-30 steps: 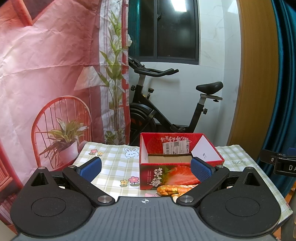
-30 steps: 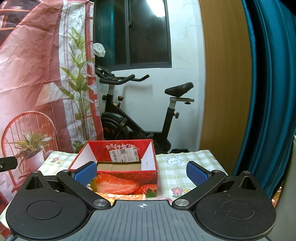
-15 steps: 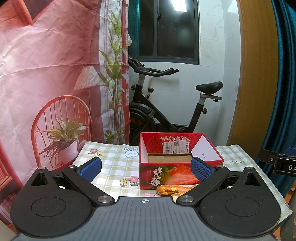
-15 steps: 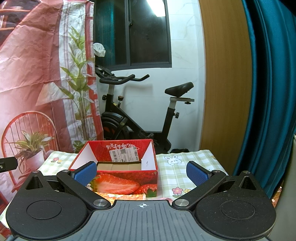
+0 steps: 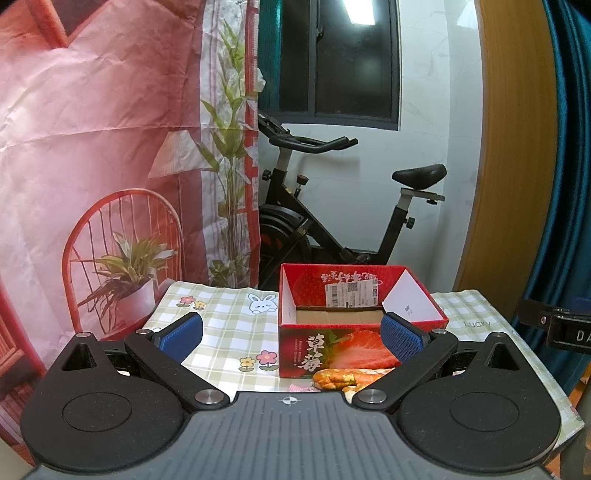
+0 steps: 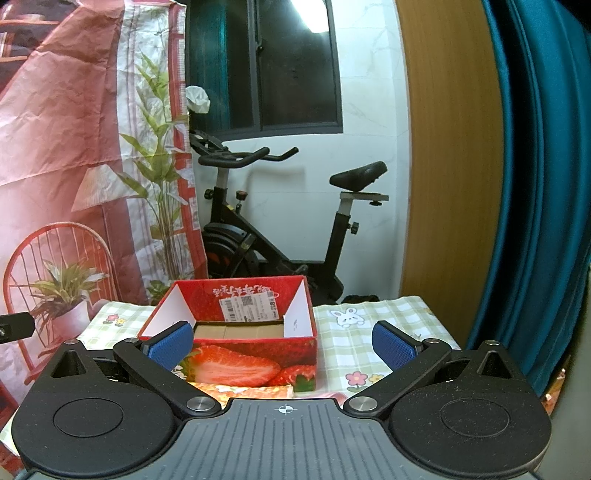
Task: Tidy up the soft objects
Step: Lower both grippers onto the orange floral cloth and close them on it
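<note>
Checked tablecloth point(image 5: 229, 332), orange toy point(image 5: 343, 377) half-hidden

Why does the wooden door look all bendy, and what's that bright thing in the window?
Left wrist view: the fisheye lens curves the wooden door near the picture's edge; the bright patch in the window is a ceiling light's reflection. Right wrist view: same bending of the door, same glare up top.

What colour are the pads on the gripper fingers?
Blue, on black arms. The pads show best in the right wrist view.
</note>
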### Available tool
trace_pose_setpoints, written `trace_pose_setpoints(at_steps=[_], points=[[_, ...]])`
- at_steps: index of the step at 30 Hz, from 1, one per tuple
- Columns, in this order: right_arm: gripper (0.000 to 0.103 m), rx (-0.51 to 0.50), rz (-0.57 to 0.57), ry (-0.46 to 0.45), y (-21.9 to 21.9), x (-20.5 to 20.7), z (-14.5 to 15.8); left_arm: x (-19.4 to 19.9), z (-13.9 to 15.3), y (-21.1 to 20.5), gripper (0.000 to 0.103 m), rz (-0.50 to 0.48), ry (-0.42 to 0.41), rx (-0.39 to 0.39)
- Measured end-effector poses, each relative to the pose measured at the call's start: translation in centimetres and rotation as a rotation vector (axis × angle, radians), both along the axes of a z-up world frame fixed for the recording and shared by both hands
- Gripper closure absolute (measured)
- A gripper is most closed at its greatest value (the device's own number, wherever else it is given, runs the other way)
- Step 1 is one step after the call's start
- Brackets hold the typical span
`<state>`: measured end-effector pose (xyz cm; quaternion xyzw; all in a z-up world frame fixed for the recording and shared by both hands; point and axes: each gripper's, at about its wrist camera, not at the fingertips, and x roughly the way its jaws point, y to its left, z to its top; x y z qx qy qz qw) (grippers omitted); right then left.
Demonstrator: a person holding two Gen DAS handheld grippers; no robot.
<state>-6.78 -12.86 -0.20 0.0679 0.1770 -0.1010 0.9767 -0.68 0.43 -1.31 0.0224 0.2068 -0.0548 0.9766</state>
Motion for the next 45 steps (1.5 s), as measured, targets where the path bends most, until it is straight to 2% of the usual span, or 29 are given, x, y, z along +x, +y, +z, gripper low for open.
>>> trace_pose_setpoints(at_steps=[7, 15, 19, 23, 29, 31, 33, 36, 41, 45], points=[[0.000, 0.048, 0.036, -0.016, 0.5, 0.4, -2.6, 1.0, -2.0, 0.6, 0.000, 0.029, 0.028, -0.044], [0.000, 0.068, 0.055, -0.018, 0.3, 1.5, -6.9, 2.8, -5.4, 1.2, 0.000, 0.019, 0.110, -0.026], [0.000, 0.138, 0.082, 0.062, -0.7, 2.9, -8.7, 4.1, -7.2, 1.4, 0.000, 0.009, 0.171, -0.021], [0.000, 0.086, 0.055, 0.146, -0.7, 4.5, -10.6, 5.8, -8.8, 1.5, 0.000, -0.008, 0.230, -0.046], [0.001, 0.164, 0.086, 0.214, -2.1, 6.6, -13.3, 8.0, -10.8, 0.9, 0.000, -0.022, 0.289, -0.025], [0.003, 0.168, 0.104, 0.227, -2.3, 7.4, -14.1, 8.9, -11.1, 0.8, 0.000, -0.025, 0.301, -0.033], [0.012, 0.174, 0.124, 0.241, -2.6, 8.3, -14.8, 9.9, -11.4, 0.5, 0.002, -0.023, 0.323, -0.037], [0.025, 0.187, 0.145, 0.261, -3.0, 9.5, -15.5, 11.5, -11.9, 0.2, 0.010, -0.030, 0.354, -0.044], [0.029, 0.211, 0.168, 0.274, -3.4, 11.8, -16.2, 14.7, -12.9, -0.4, 0.024, -0.052, 0.396, -0.065], [0.033, 0.215, 0.180, 0.277, -3.5, 13.8, -16.6, 17.6, -13.9, -0.8, 0.026, -0.080, 0.432, -0.116]])
